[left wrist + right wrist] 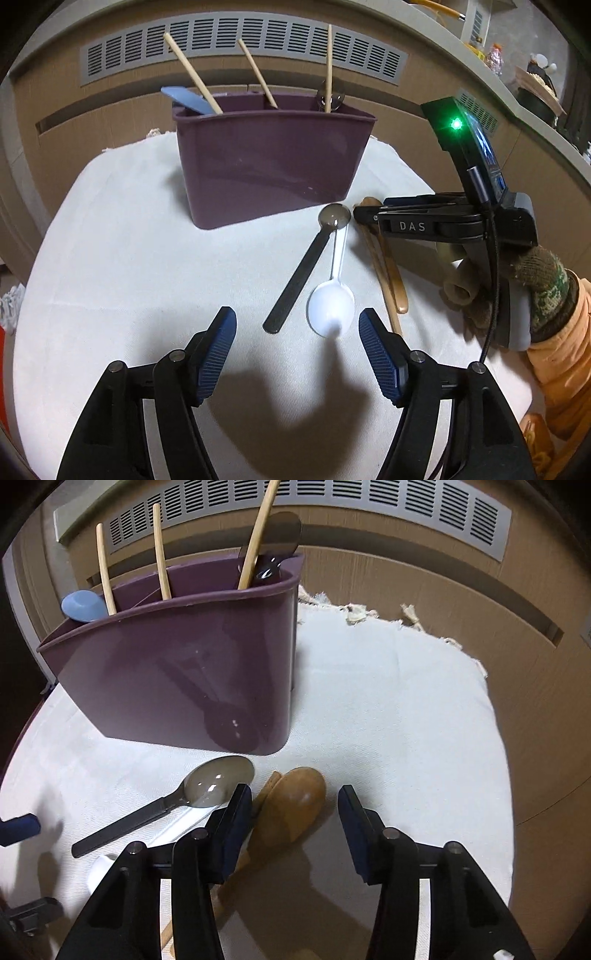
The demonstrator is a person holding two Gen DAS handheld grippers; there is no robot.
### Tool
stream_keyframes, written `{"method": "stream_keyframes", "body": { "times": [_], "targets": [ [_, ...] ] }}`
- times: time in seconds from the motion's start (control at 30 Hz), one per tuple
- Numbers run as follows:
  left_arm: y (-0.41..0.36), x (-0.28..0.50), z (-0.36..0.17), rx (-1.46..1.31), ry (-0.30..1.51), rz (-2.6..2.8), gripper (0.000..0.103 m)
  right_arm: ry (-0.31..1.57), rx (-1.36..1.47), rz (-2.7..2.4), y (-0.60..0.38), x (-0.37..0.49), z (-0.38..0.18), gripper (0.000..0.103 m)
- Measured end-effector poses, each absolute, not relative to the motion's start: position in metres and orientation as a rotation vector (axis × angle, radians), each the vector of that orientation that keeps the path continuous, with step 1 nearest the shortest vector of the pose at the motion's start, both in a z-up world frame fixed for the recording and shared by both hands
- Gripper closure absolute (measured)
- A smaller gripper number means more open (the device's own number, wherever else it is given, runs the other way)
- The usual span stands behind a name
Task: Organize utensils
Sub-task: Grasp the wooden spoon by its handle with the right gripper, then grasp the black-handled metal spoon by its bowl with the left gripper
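Utensil sorting part done: four pieces loose on the cloth, both grippers poised with nothing gripped.

On the white woven cloth the dark purple plastic utensil caddy is stood upright at the back, so that its compartments can be loaded from above; a pale blue plastic spatula, three light wooden sticks and a metal spoon are already lodged in it. The left gripper is held low with jaws spread and empty, the black-handled steel spoon and the white plastic spoon lying between and ahead of its pads, judged the next pickup. Further right, a brown wooden spoon and a thin wooden stick are laid side by side. The right gripper is set astride the wooden bowl, jaws apart, with no pinch seen.
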State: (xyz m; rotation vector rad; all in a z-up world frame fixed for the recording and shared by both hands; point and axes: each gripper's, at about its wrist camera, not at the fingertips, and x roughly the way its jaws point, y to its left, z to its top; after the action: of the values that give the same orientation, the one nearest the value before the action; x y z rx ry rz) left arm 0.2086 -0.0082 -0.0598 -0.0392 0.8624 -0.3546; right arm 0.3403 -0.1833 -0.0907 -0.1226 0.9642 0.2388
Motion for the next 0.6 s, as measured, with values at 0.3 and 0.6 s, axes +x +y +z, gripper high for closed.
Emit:
{"method": "stream_keyframes", "body": {
  "times": [0.3,0.6],
  "targets": [
    [-0.006,0.208,-0.062,-0.054,0.880,-0.346,0.032,0.931,-0.161,0.279,-0.185,0.318,-0.082,0.076],
    [-0.023,0.212,-0.066,-0.024,0.900,-0.367,0.032,0.895,-0.112,0.241,-0.219,0.281,-0.072,0.077]
  ]
}}
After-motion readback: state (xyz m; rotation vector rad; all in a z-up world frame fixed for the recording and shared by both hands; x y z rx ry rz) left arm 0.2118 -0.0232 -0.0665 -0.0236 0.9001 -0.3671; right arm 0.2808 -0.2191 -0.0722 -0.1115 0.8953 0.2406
